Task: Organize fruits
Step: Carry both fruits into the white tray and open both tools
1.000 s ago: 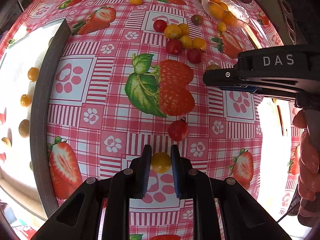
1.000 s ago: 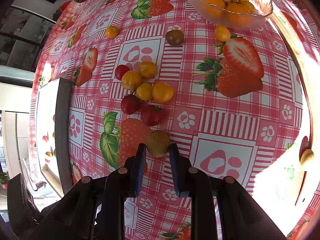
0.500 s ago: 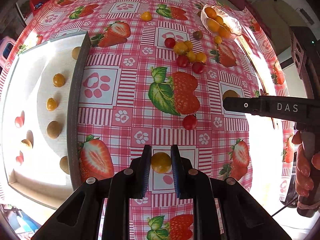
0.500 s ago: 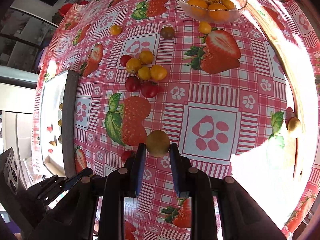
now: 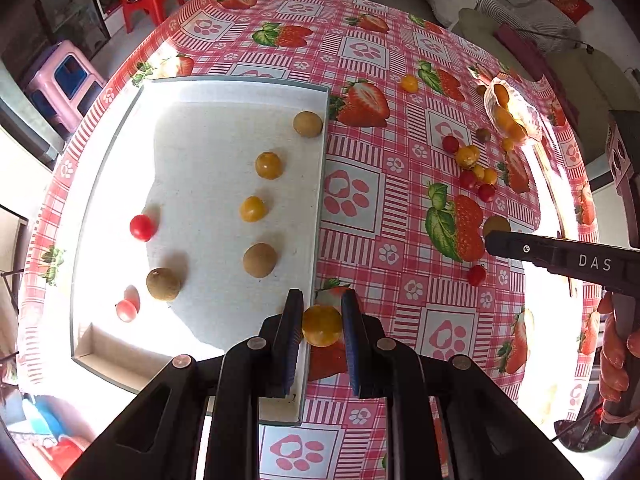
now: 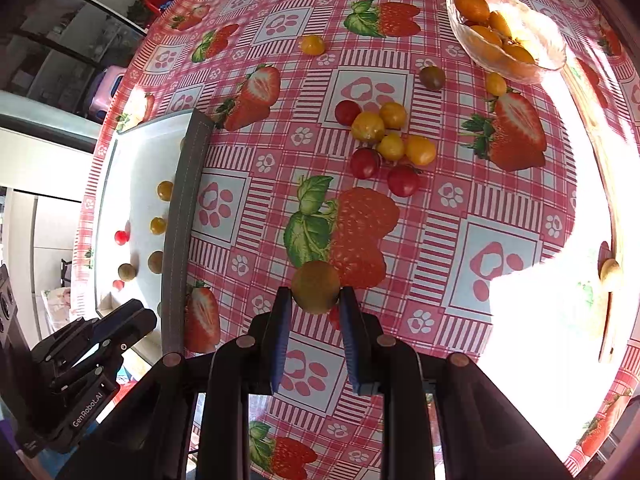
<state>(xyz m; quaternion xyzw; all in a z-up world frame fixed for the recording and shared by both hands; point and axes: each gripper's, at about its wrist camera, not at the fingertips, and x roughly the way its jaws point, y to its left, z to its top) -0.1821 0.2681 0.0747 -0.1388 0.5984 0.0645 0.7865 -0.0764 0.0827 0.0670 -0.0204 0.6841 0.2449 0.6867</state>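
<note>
So the left gripper is clamped on a yellow tomato, pinched right between the two blue pads, and it's up off the table, hanging over the right wall of the white tray near the tray's front corner. The right gripper has its own catch too: a brownish-green fruit squeezed at the fingertips, held above the cloth over the big printed strawberry in the middle. In the left view you can see that same gripper poking in from the right with the fruit at its tip, and the person's hand wrapped round the handle.

Inside the tray there are already seven pieces sitting apart from each other. Three brownish fruits, two yellow tomatoes, and two red tomatoes over on the left side. None are touching.

Out on the cloth there's a loose bunch of red and yellow tomatoes bunched close together, right of the tray and well apart from it. A single red tomato sits alone nearer the right gripper. A dark one and a yellow one lie just beside the glass bowl, which has orange fruit in it. One more yellow tomato is off by itself further back, and a pale fruit sits at the far right edge in the glare.
</note>
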